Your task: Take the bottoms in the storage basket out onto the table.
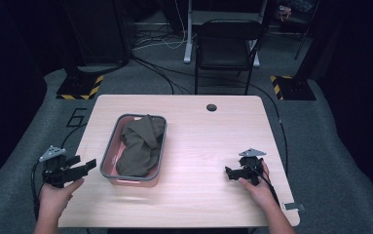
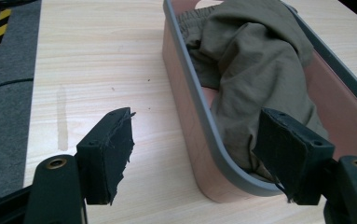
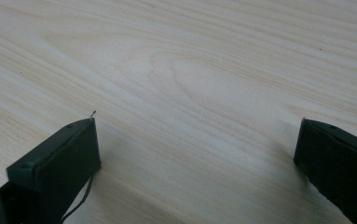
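Observation:
A pink bin with a grey rim stands on the left half of the wooden table. An olive-brown garment lies crumpled inside it, one end draped toward the far rim. My left gripper hovers at the table's left edge, open, pointing at the bin's near corner. In the left gripper view the bin wall and the garment sit between and beyond the jaws of the left gripper. My right gripper rests low over the table at the right, open; in its own view the right gripper frames bare wood.
A black folding chair stands behind the table's far edge. A round cable hole is near the far edge. Cables run across the grey floor. Stands with yellow-black striped feet flank the far corners.

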### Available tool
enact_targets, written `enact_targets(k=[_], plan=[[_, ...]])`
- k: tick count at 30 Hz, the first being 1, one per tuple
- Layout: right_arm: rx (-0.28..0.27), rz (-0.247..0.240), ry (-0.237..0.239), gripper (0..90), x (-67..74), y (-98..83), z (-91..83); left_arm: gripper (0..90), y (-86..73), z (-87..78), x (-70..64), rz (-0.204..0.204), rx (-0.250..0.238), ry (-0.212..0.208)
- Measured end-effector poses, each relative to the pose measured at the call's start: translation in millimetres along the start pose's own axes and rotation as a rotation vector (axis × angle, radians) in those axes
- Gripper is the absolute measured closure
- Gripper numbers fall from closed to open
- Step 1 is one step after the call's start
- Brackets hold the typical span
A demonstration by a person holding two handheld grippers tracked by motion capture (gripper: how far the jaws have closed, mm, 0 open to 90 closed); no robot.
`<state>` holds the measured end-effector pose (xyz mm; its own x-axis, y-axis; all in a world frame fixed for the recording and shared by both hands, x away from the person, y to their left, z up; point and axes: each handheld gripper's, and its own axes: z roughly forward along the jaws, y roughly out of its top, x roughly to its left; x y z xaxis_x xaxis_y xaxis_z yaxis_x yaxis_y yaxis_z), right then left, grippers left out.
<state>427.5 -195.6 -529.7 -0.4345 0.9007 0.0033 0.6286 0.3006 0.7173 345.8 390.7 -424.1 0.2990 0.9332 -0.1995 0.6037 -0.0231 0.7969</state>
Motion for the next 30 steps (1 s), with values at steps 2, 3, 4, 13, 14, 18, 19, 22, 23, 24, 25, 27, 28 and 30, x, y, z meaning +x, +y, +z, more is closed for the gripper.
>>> enact_targets(k=[2, 3, 4, 13, 14, 18, 19, 22, 23, 24, 25, 27, 28, 30], plan=[[0.0, -0.001, -0.001, 0.0, -0.1, 0.0, 0.0, 27.3, 0.9, 0.4, -1.9, 0.005, 0.004, -0.011], [0.0, -0.001, -0.001, 0.0, -0.1, 0.0, 0.0, 27.4, 1.5, 0.8, -4.1, -0.001, 0.004, -0.016], [0.0, -0.001, 0.0, 0.0, 0.0, 0.0, 0.0, 27.3, 2.0, 1.0, -5.3, -0.001, 0.004, -0.019], [0.0, 0.0, 0.0, 0.0, 0.0, 0.0, 0.0, 25.8, 11.0, 5.1, -16.6, 0.014, 0.021, -0.044], [-0.001, -0.001, -0.001, 0.0, -0.1, 0.0, 0.0, 25.8, 11.5, 5.8, -17.8, 0.014, 0.027, -0.047], [0.0, -0.001, 0.0, 0.0, 0.0, 0.0, 0.0, 25.8, 13.5, 10.3, -22.5, 0.018, 0.034, -0.06], [0.0, 0.0, 0.0, 0.0, 0.0, 0.0, 0.0, 25.7, 14.3, 11.3, -23.5, 0.022, 0.036, -0.06], [0.0, -0.001, -0.001, 0.0, -0.1, 0.0, 0.0, 25.8, 16.7, 16.2, -28.0, 0.028, 0.041, -0.072], [0.0, -0.001, 0.0, 0.0, -0.1, 0.0, 0.0, 25.8, 17.2, 16.6, -28.8, 0.029, 0.044, -0.074], [0.0, -0.001, -0.001, 0.0, -0.1, 0.0, 0.0, 25.7, 18.4, 18.4, -30.4, 0.032, 0.045, -0.076], [0.0, -0.001, 0.0, 0.0, 0.0, -0.1, 0.0, 25.7, 19.1, 19.2, -31.3, 0.036, 0.048, -0.078], [0.0, -0.001, -0.001, 0.0, -0.1, 0.0, 0.0, 26.0, 21.6, 21.7, -33.9, 0.038, 0.048, -0.083], [-0.001, -0.001, -0.001, 0.0, -0.1, 0.0, 0.0, 26.0, 23.6, 23.3, -36.6, 0.041, 0.042, -0.083], [0.0, 0.0, 0.0, 0.0, 0.0, 0.0, 0.0, 26.3, 26.9, 24.6, -38.9, 0.045, 0.048, -0.089]])
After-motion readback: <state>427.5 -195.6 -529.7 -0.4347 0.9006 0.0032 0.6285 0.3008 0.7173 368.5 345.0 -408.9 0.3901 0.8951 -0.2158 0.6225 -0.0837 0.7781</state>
